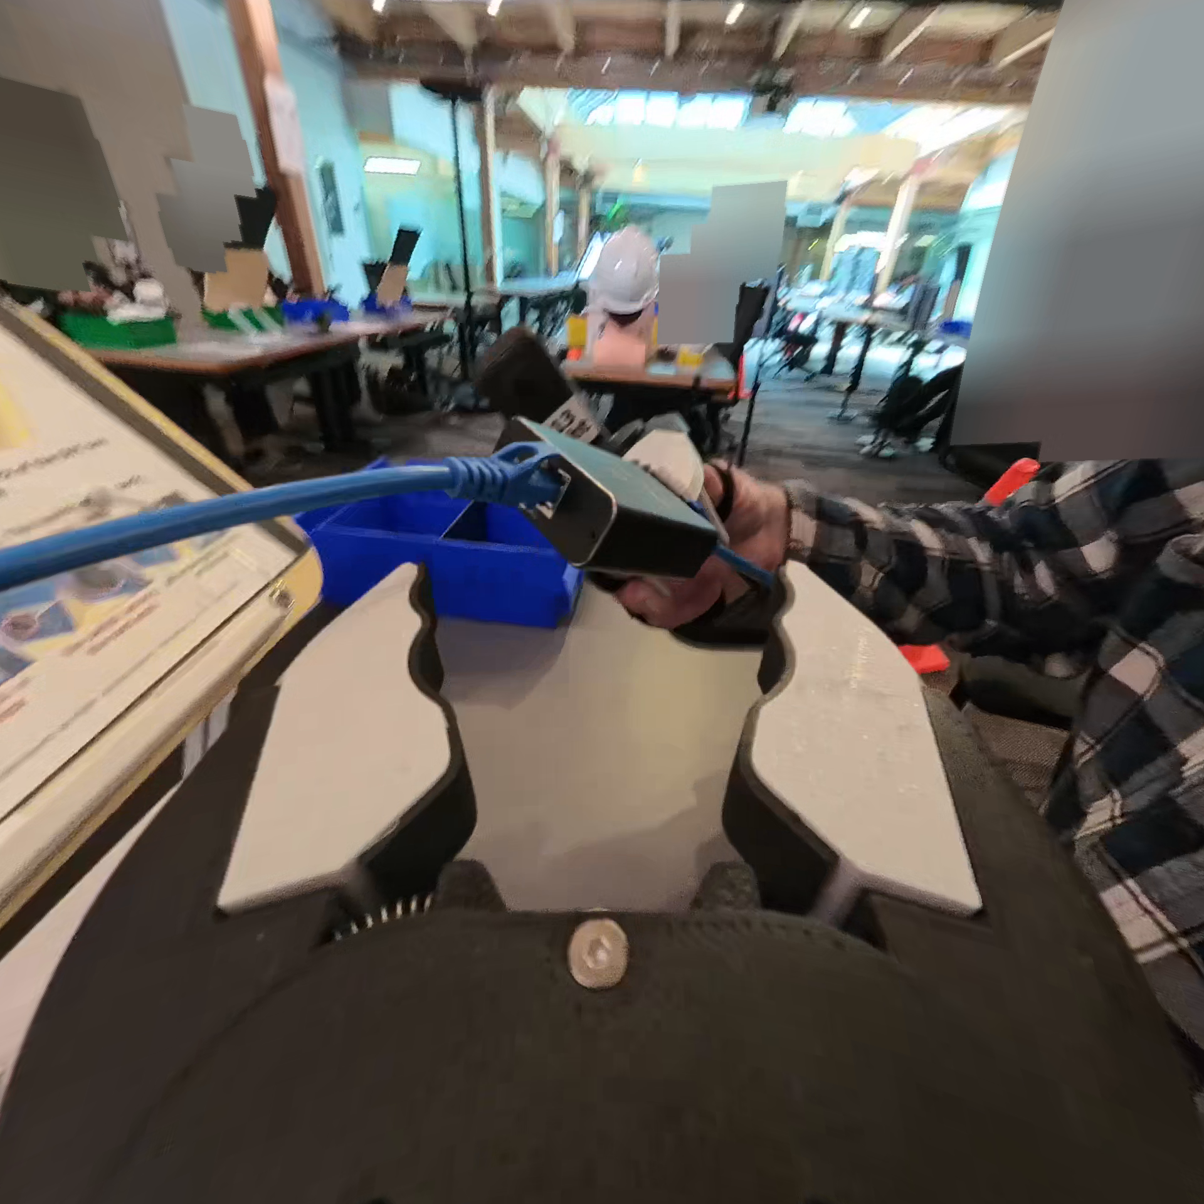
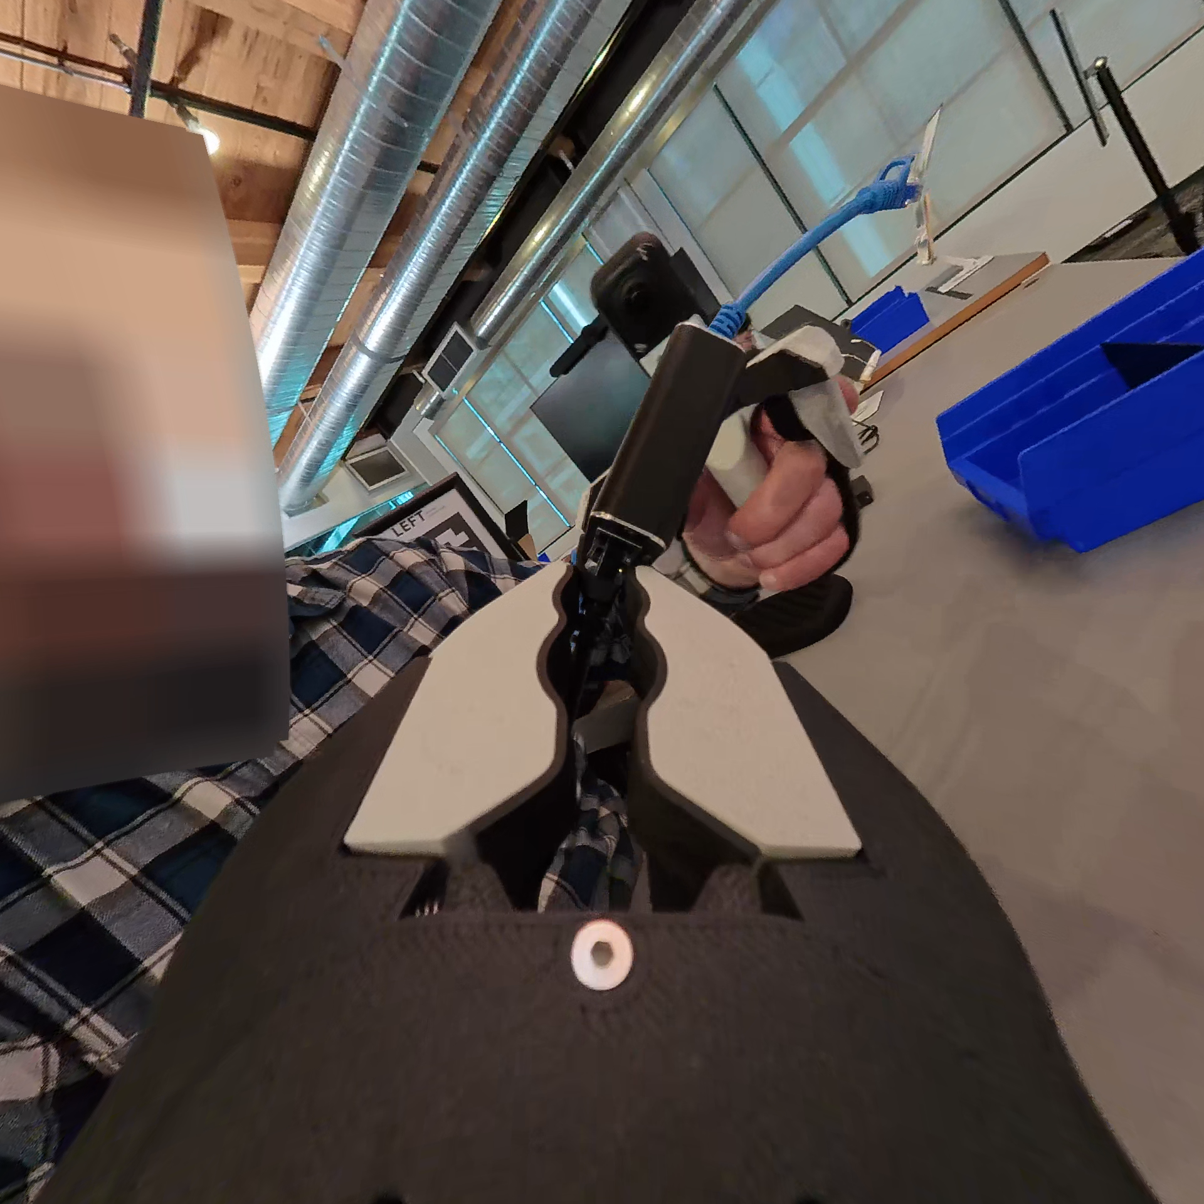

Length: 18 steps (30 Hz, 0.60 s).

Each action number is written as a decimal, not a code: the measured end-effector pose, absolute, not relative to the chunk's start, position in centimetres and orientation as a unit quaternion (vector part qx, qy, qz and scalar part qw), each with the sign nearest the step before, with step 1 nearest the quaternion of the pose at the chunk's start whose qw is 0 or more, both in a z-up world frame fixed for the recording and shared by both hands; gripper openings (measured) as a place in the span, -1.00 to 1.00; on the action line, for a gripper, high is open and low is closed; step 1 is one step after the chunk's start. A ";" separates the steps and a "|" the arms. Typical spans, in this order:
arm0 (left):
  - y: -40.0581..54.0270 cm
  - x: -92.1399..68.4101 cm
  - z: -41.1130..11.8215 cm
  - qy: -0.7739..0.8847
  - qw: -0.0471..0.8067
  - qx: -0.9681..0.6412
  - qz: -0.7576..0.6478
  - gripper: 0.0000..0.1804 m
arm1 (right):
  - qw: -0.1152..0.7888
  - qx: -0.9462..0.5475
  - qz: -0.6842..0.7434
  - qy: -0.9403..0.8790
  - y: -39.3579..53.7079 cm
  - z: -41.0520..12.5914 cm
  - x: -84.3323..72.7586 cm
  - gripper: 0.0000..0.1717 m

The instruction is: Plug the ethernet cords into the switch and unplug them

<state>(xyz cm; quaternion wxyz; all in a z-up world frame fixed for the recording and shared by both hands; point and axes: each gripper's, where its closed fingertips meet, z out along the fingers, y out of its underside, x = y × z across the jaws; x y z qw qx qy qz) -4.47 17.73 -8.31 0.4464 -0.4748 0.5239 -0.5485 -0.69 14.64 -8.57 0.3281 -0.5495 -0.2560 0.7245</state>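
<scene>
Two left fingers [image 1: 365, 684] wide apart, switch [image 1: 625, 515] beyond; right fingers [image 2: 495, 684] pinching its black plug [image 2: 602, 554]

**Open workshop hall with work benches**

Exposed timber ceiling beams [image 2: 273, 39] and bare metal ducts [image 2: 365, 195] run overhead. A grey bench [image 2: 977, 716] carries a blue parts bin [image 2: 1075, 469]; farther benches [image 1: 260, 355] hold green and blue bins, and a white hard hat [image 1: 624, 270] sits beyond.

Left claw [image 1: 599, 586] gaping, bare; blue bin [image 1: 449, 560] blocks path ahead.
</scene>
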 end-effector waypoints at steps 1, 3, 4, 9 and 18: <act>17.5 -4.2 -8.0 0.517 0.447 -0.458 -0.568 0.09 | 0.325 -0.544 0.728 -0.260 14.4 -8.4 -0.8 -0.85; 17.0 -3.7 -7.3 0.496 0.438 -0.428 -0.615 0.16 | 0.320 -0.535 0.735 -0.268 13.9 -8.0 -1.0 -0.85; 16.9 -3.5 -6.8 0.481 0.435 -0.411 -0.641 0.17 | 0.315 -0.532 0.737 -0.273 13.6 -7.9 -1.2 -0.85; 15.8 -2.4 -5.8 0.445 0.418 -0.350 -0.710 0.19 | 0.299 -0.529 0.741 -0.286 13.3 -8.0 -1.8 -0.85; 14.8 -2.2 -4.3 0.393 0.373 -0.281 -0.792 0.08 | 0.308 -0.502 0.759 -0.278 13.4 -7.8 -2.0 -0.85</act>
